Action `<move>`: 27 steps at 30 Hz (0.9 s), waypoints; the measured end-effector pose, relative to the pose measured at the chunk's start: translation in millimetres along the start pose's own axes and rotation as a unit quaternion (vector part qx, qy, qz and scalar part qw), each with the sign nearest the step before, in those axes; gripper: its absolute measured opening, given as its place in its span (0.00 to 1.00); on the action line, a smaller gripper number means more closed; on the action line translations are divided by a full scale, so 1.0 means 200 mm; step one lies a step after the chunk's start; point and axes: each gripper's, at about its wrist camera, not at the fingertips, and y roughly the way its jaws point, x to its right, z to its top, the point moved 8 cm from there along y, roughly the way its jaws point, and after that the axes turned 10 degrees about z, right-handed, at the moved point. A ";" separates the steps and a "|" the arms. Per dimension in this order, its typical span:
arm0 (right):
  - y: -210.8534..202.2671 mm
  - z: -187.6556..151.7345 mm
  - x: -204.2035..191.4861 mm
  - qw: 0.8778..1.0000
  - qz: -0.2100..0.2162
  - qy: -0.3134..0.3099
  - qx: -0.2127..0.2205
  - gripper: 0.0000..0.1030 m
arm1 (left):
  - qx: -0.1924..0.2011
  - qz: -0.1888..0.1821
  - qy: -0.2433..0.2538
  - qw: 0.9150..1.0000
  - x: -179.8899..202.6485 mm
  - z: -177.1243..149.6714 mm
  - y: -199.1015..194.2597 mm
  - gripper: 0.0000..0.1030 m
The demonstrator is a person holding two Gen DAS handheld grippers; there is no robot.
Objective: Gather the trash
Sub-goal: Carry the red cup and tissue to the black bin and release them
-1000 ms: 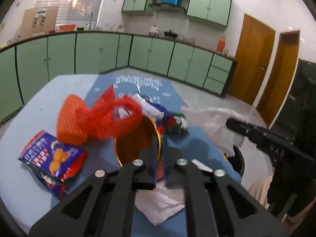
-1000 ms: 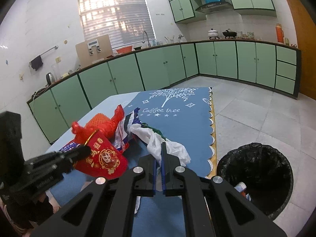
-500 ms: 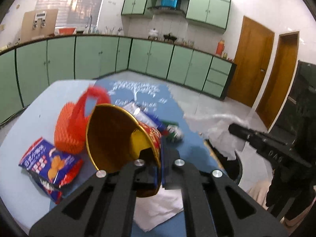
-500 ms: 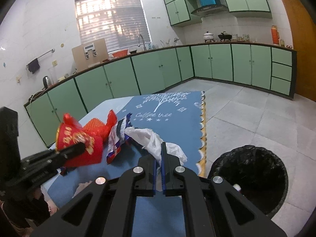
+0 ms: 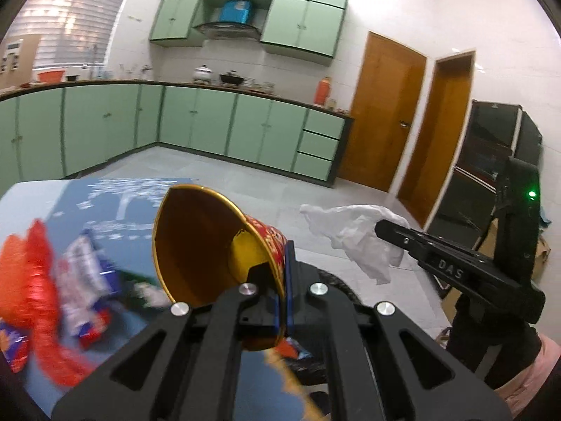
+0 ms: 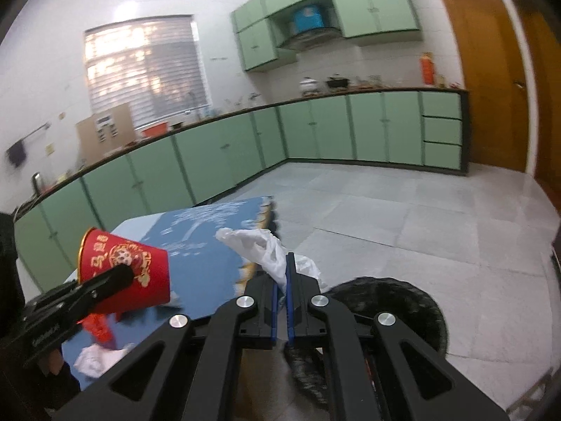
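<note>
Pinching a gold-lined red paper cup [image 5: 196,242] and crumpled white tissue [image 6: 266,251].

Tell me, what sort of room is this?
Most likely a home kitchen: long run of pale green base cabinets under a dark countertop, a metal range hood beneath the wall cupboards, and pots standing on the counter.

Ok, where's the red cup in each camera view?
Left wrist: red cup at centre, gold inside facing the camera, pinched in the left tool.
Right wrist: lower left, held off the table.
Shared landmark: orange flask on the counter.
</note>
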 end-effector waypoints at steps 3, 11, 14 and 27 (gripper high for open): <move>0.02 -0.01 0.19 1.000 -0.026 0.007 -0.007 0.04 | -0.006 -0.010 0.003 1.000 0.12 -0.01 0.13 0.01; 0.11 -0.07 0.54 0.998 -0.058 0.029 -0.021 0.04 | -0.032 0.018 0.009 0.999 0.32 -0.07 0.56 0.01; 0.16 -0.10 0.62 0.997 -0.059 0.038 -0.025 0.04 | -0.046 0.032 0.011 0.998 0.37 -0.11 0.68 0.01; 0.28 -0.22 0.92 0.993 -0.072 0.070 -0.063 0.35 | -0.139 -0.001 -0.007 0.990 0.43 -0.24 1.09 0.31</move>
